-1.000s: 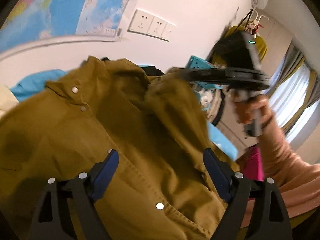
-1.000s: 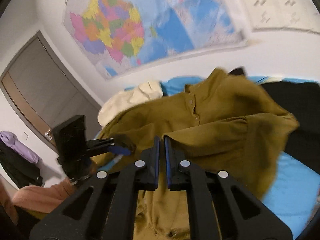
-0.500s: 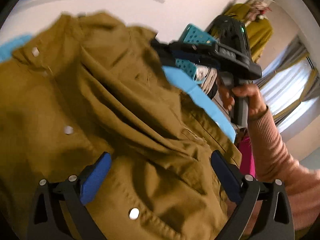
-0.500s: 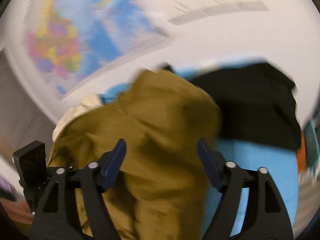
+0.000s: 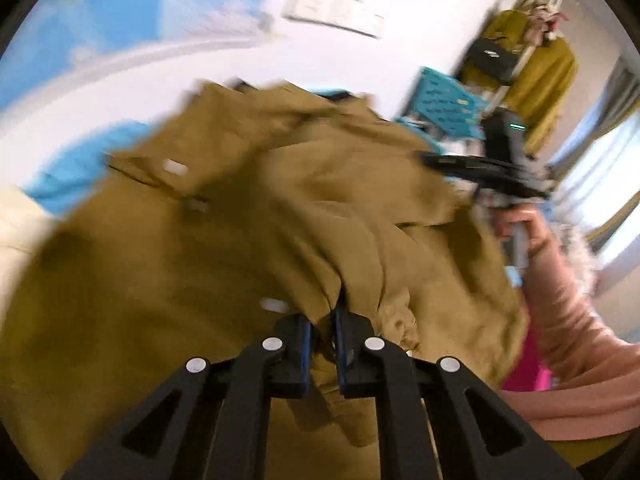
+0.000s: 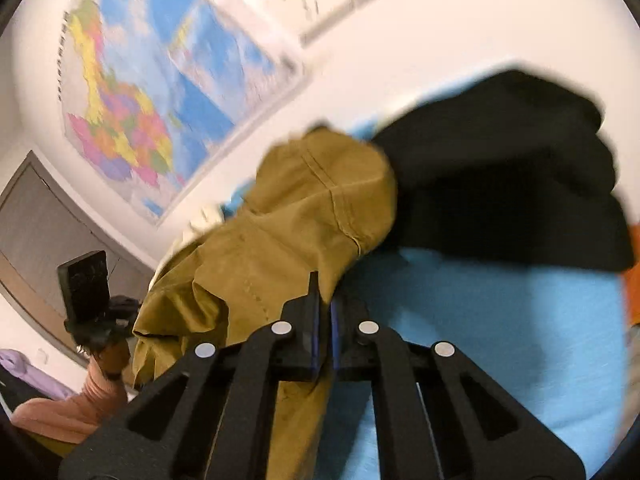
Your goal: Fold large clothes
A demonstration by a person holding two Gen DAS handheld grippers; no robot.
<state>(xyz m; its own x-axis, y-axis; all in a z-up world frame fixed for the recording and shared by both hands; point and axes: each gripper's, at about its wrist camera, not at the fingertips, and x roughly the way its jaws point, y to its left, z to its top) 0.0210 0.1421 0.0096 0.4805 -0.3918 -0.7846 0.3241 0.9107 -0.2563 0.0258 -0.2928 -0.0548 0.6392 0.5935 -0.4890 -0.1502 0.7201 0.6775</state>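
Note:
An olive-brown button shirt lies bunched on a blue bed sheet. My left gripper is shut on a fold of the shirt near its front edge. My right gripper is shut on another edge of the same shirt, which drapes to the left of it. In the left wrist view the right gripper shows at the shirt's far right side, held by a hand in a pink sleeve. In the right wrist view the left gripper shows at the lower left.
A black garment lies on the bed beyond the shirt. A cream garment lies at the left. A teal basket and hanging yellow clothes stand at the right. A world map hangs on the wall.
Both grippers were open half a second ago and have shut on the shirt. The shirt is more bunched and lifted between them.

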